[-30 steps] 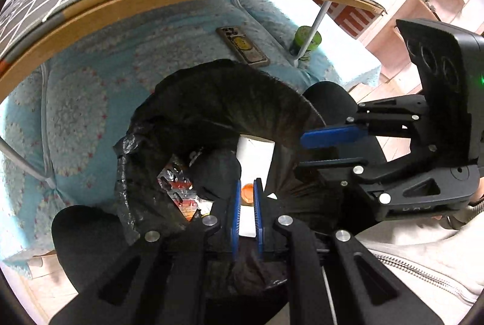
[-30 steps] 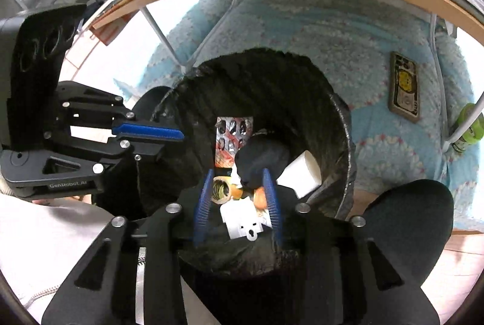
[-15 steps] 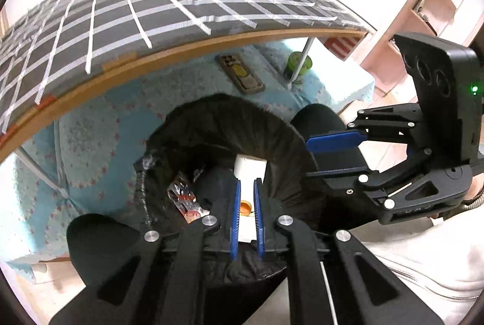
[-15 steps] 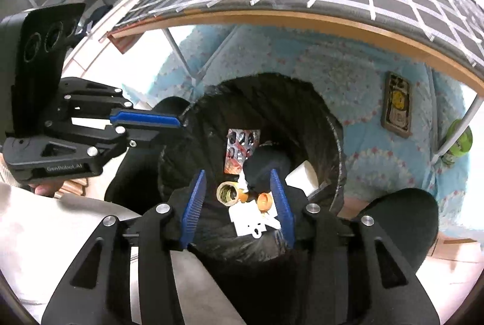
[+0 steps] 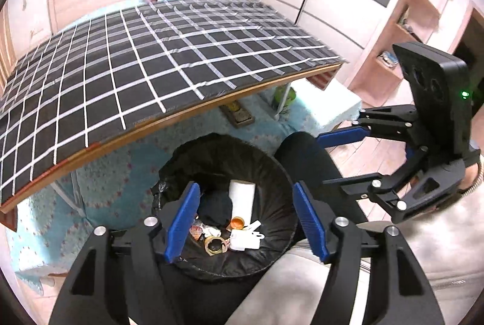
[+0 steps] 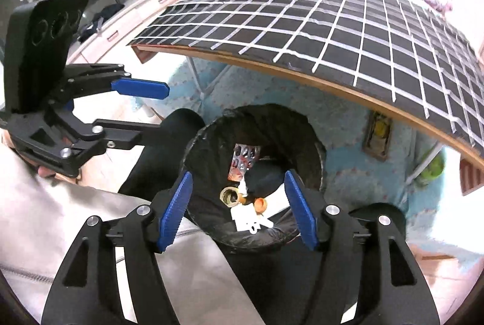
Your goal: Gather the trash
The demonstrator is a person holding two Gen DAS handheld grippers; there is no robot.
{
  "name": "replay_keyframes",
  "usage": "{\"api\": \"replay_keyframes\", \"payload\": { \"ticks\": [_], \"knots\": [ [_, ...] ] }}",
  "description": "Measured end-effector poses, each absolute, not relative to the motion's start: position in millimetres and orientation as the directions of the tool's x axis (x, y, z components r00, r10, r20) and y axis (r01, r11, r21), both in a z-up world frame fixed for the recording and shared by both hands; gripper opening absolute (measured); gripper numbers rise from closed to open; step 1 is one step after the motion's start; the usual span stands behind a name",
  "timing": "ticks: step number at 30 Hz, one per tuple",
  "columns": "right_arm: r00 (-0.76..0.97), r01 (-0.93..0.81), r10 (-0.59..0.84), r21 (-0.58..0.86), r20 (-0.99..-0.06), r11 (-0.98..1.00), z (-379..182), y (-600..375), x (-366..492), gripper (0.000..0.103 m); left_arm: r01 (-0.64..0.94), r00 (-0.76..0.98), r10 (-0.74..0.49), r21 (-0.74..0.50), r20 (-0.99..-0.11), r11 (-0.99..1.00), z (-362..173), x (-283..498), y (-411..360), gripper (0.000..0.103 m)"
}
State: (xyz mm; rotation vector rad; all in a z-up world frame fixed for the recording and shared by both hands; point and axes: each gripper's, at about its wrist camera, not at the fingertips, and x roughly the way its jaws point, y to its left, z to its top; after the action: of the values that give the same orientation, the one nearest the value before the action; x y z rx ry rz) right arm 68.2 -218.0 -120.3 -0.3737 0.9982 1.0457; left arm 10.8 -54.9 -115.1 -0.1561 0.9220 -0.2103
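Seen from the left wrist, the left gripper [image 5: 246, 217] stands with its blue pads [image 5: 183, 220] spread wide; its jaws have just been opening, and nothing lies between them. We see it tilted steeply downward, above the mouth of the bin [image 5: 281, 173], which is lined with a black bag. Framed between the pads, far below them, lies the collected trash [image 5: 233, 229]: a white paper roll, an orange cap, a tape ring, a white plastic piece and a dark crumpled lump.

In the right wrist view the right gripper [image 6: 239, 208] shows the same pose: pads [image 6: 177, 207] well apart, jaws just opened further, nothing gripped, tool pointing down into the bin [image 6: 317, 143]. Here we also make out a blister pack [image 6: 243, 157] leaning against the inner wall, above the other trash [image 6: 248, 204].

Each gripper appears in the other's camera, held out level beside the bin and near the person's dark-clad knees [image 6: 169, 128]. A pale sleeve [image 6: 45, 219] fills the lower left corner of the right view.

Beyond the bin we see a table [image 5: 151, 58] with a black cloth gridded in white, a turquoise rug [image 5: 115, 173] beneath it, and on that rug a phone [image 6: 376, 137] and a green bottle [image 6: 432, 169] beside a table leg.
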Motion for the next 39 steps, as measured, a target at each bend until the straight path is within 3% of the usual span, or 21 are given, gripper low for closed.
{"api": "replay_keyframes", "payload": {
  "ticks": [5,10,39],
  "knots": [
    [0.134,-0.855,0.553,0.186,-0.822,0.484,-104.0,-222.0,58.9,0.071,0.111,0.616,-0.237,-0.215,-0.751,0.97,-94.2,-5.1,-59.1,0.083],
    [0.109,-0.849,0.555,0.214,-0.825,0.484,-98.3,-224.4,52.2,0.079,0.142,0.625,-0.269,-0.232,-0.733,0.962,-82.0,-16.3,-66.7,0.087],
    [0.076,-0.847,0.551,0.238,-0.831,0.476,-99.9,-222.2,44.5,0.079,0.153,0.608,-0.3,-0.263,-0.735,0.953,-91.8,-15.8,-74.5,0.087]
  ]
}}
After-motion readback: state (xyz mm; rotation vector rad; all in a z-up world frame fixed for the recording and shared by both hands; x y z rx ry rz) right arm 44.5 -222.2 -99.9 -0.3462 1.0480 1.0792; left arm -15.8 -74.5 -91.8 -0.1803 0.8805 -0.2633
